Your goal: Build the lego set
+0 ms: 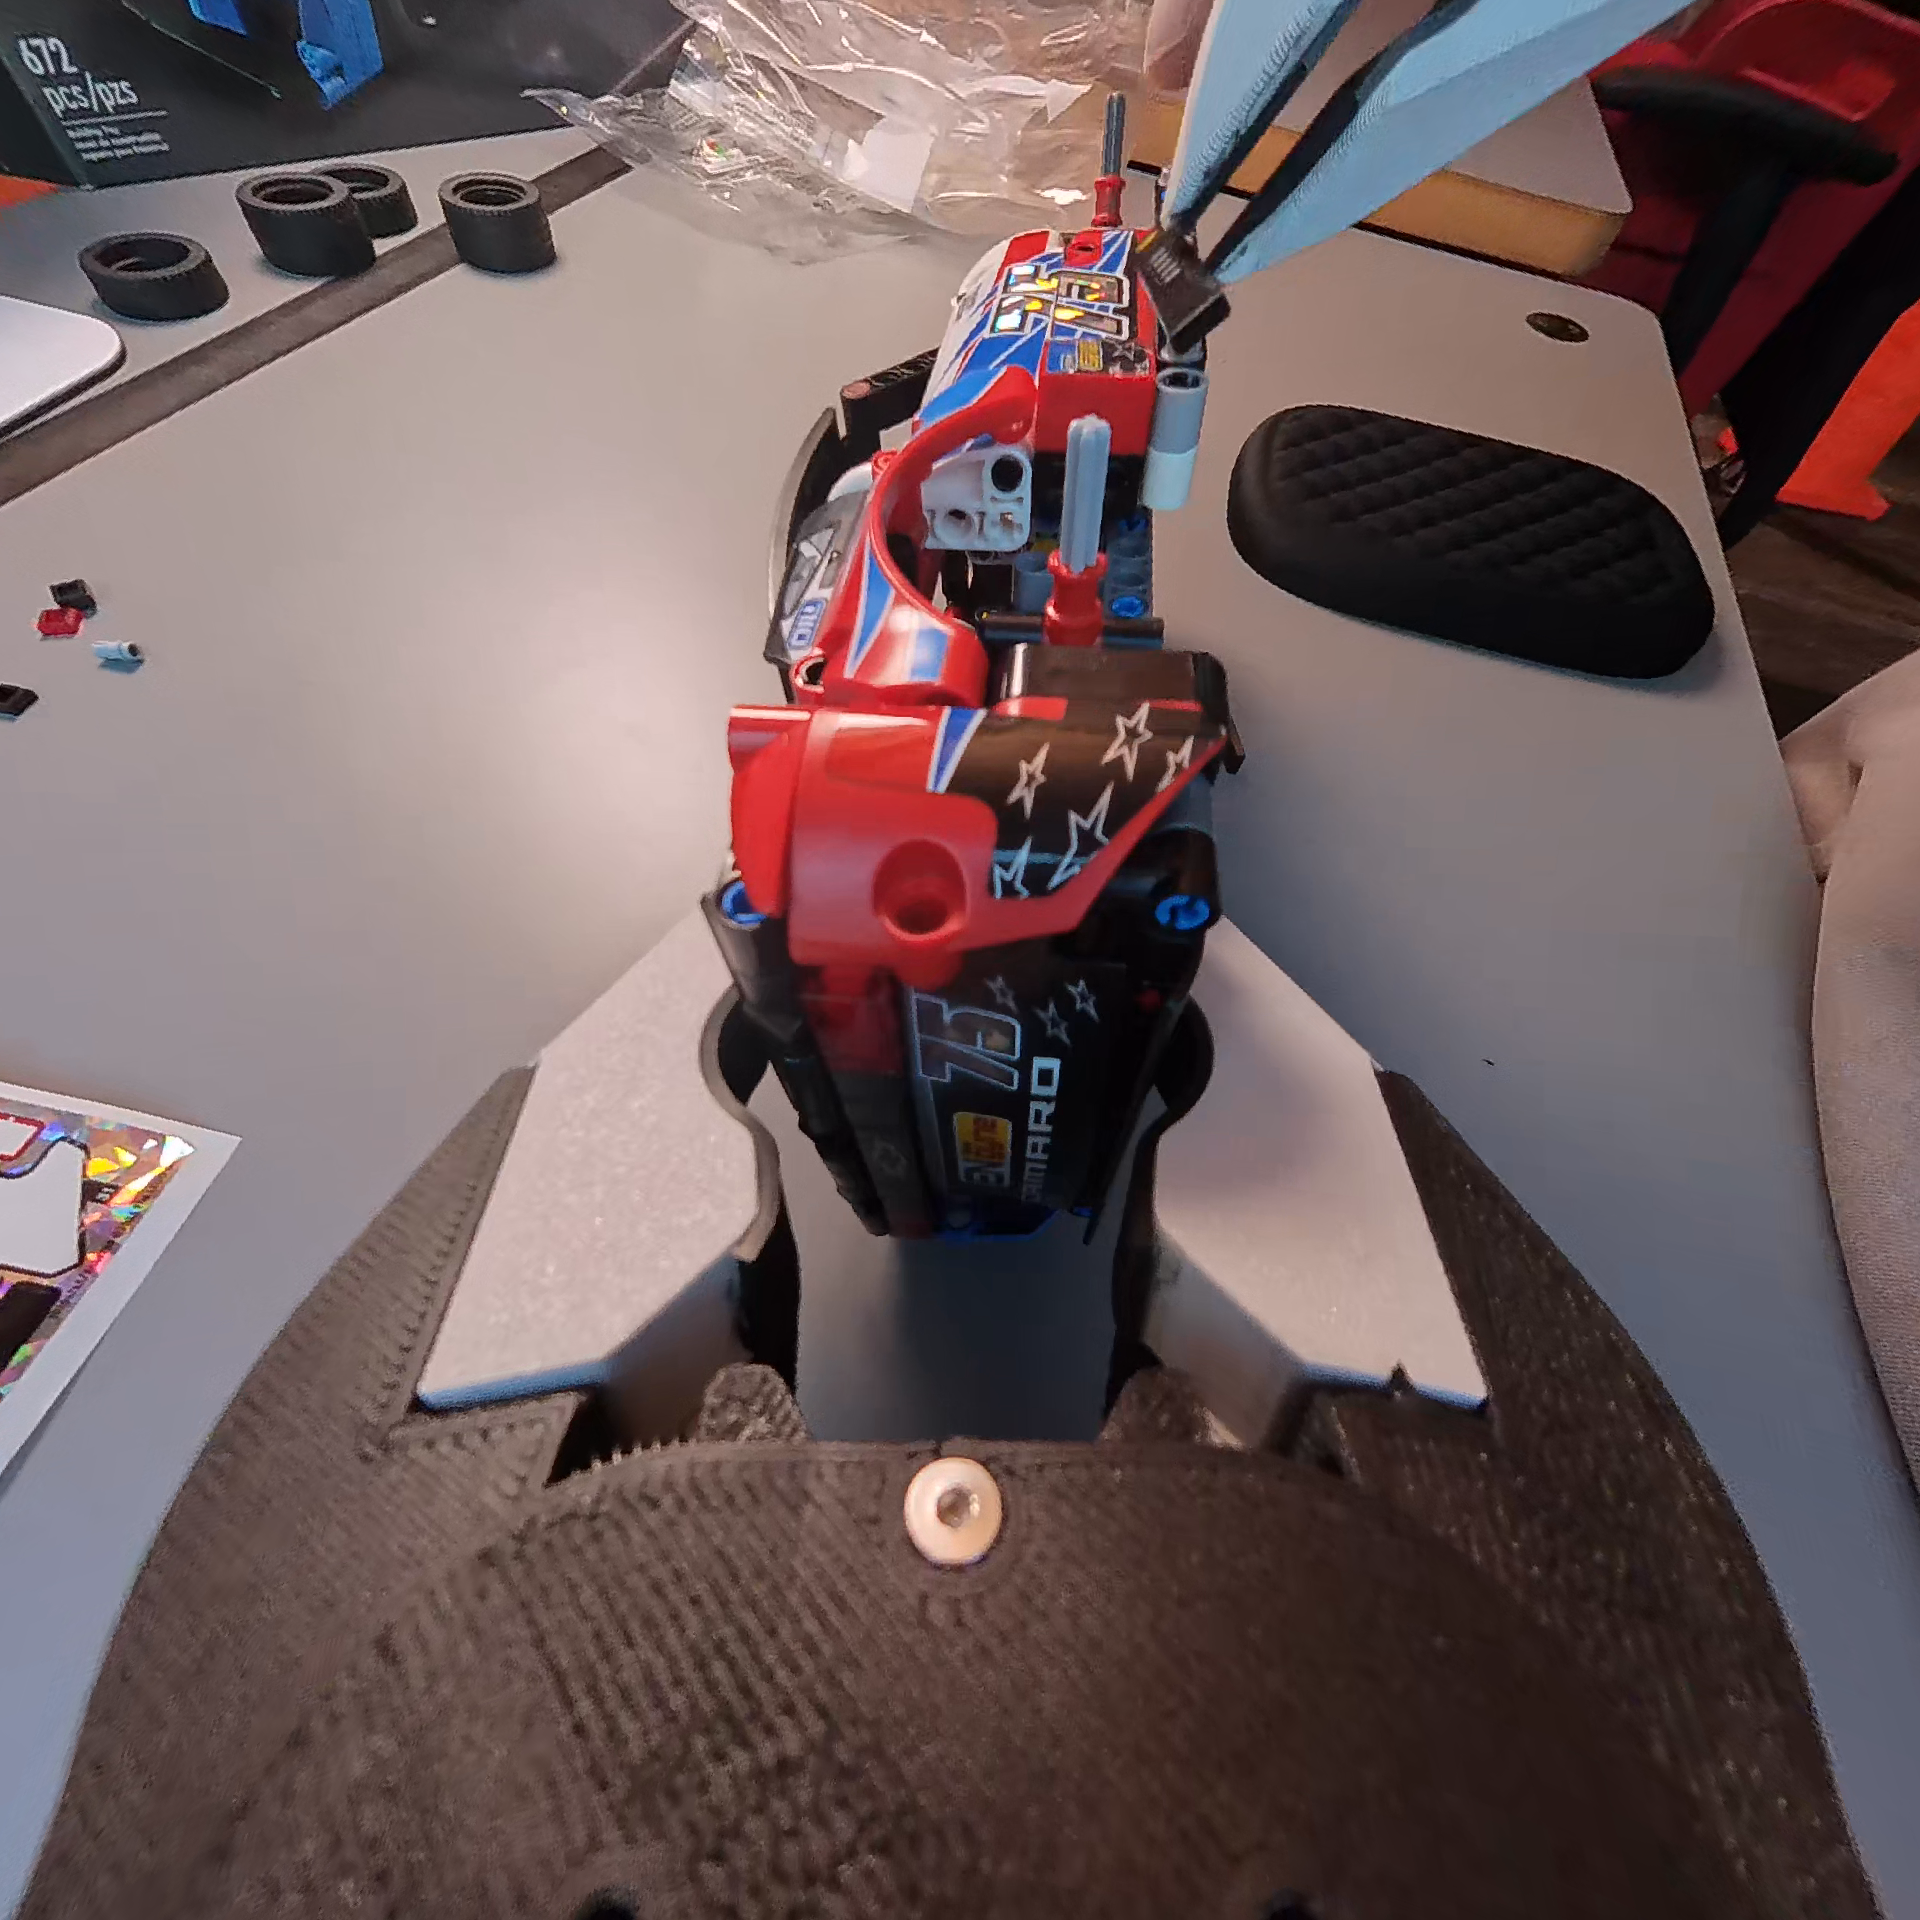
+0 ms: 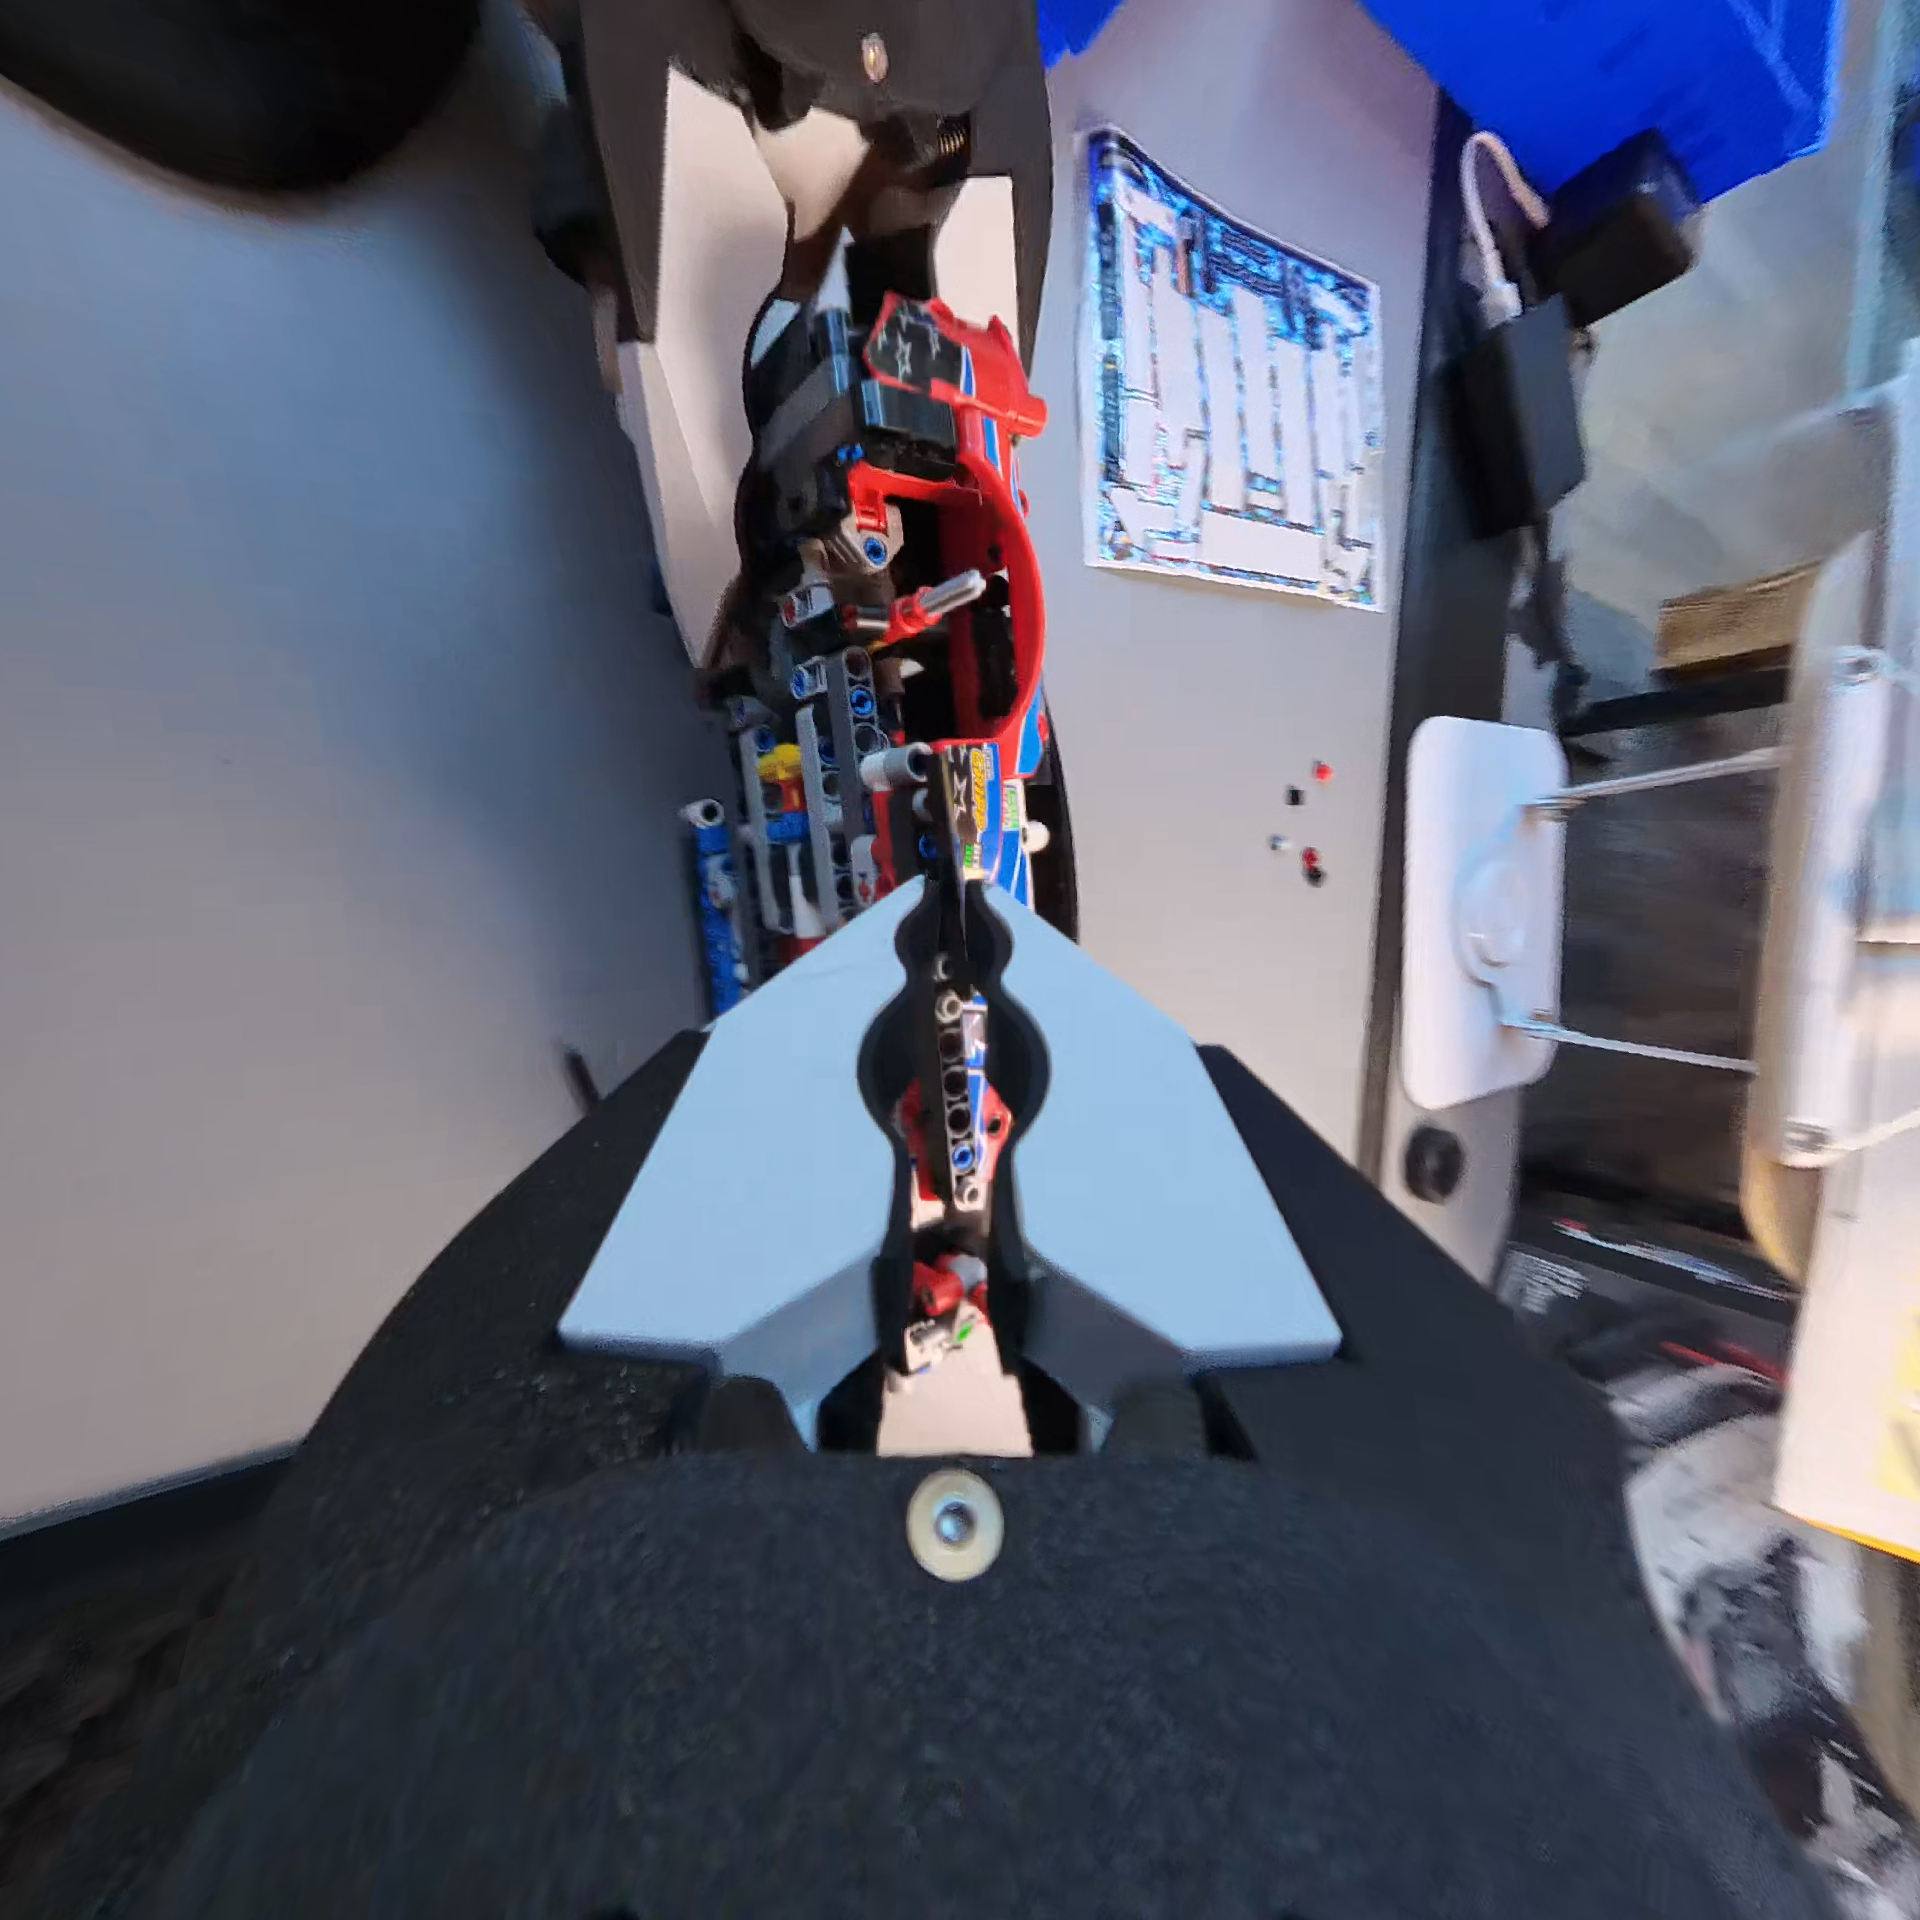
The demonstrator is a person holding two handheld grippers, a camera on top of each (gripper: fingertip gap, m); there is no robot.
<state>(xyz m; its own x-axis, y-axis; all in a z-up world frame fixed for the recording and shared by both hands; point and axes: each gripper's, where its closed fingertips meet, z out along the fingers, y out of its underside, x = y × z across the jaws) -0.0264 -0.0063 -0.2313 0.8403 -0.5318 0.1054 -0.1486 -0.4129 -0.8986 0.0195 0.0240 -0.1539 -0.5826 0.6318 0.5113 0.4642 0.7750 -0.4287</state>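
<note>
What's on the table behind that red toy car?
Behind the toy car lies a crumpled clear plastic bag, with black tyres and a dark box farther left. The car hides the table directly behind it.

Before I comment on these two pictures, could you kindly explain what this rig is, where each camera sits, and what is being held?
No robot here: a person holds a two-finger gripper in each hand, each with a camera looking along its fingers. In the left wrist view, the left gripper clamps one end of a red and black Lego race car. The right gripper pinches a small black piece at the car's far end. The right wrist view shows the same car lengthwise. On the grey table lie four black tyres, a sticker sheet, a black padded rest, clear plastic bags and several tiny loose pieces.
</note>
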